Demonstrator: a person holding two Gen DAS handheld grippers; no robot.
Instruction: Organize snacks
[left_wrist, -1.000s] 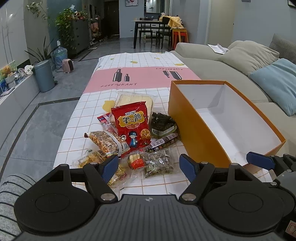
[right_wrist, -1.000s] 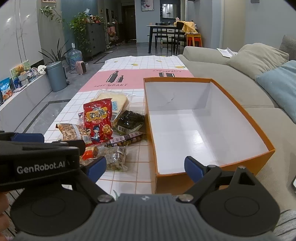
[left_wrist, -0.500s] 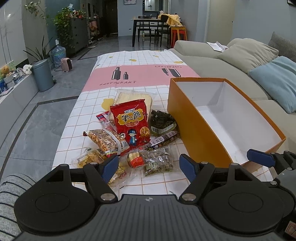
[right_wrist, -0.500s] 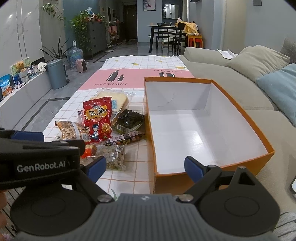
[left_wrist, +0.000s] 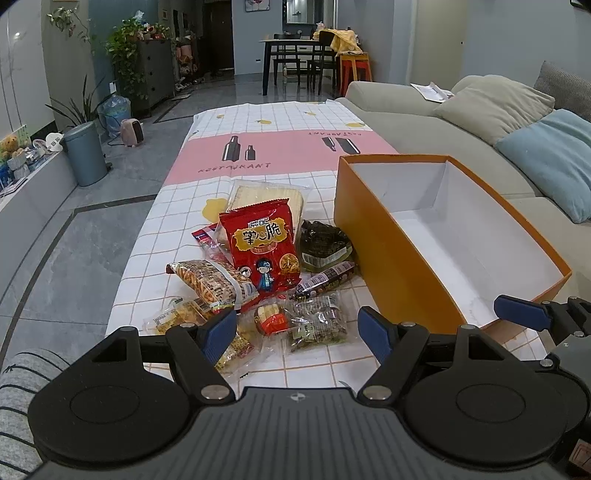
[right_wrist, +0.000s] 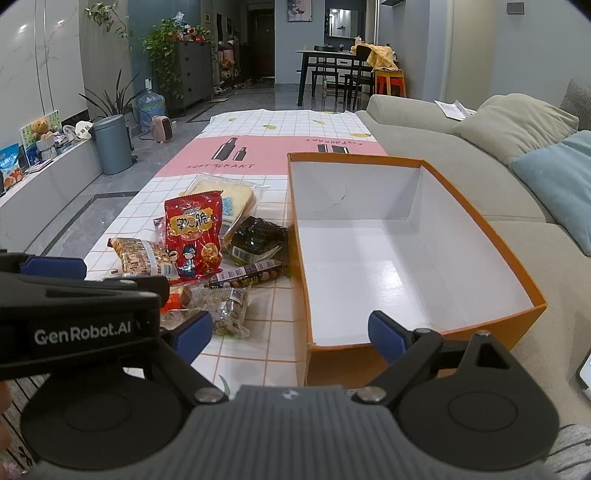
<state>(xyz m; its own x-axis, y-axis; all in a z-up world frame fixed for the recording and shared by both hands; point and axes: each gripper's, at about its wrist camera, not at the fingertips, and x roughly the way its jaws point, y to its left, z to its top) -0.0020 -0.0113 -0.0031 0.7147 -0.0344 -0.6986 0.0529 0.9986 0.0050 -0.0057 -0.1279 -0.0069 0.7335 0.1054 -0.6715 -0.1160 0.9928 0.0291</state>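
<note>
- Sitting in a pile on the tablecloth (left_wrist: 258, 122): snacks (left_wrist: 258, 258), at 9 o'clock of the box (right_wrist: 406, 258); none packed yet, so whole job's left.
- Box: orange, white inside, empty.
- L gripper (left_wrist: 297, 328): jaws wide, nothing held, above pile's 6 o'clock edge.
- R gripper (right_wrist: 290, 332): jaws wide, nothing held, over box's near corner.
</note>
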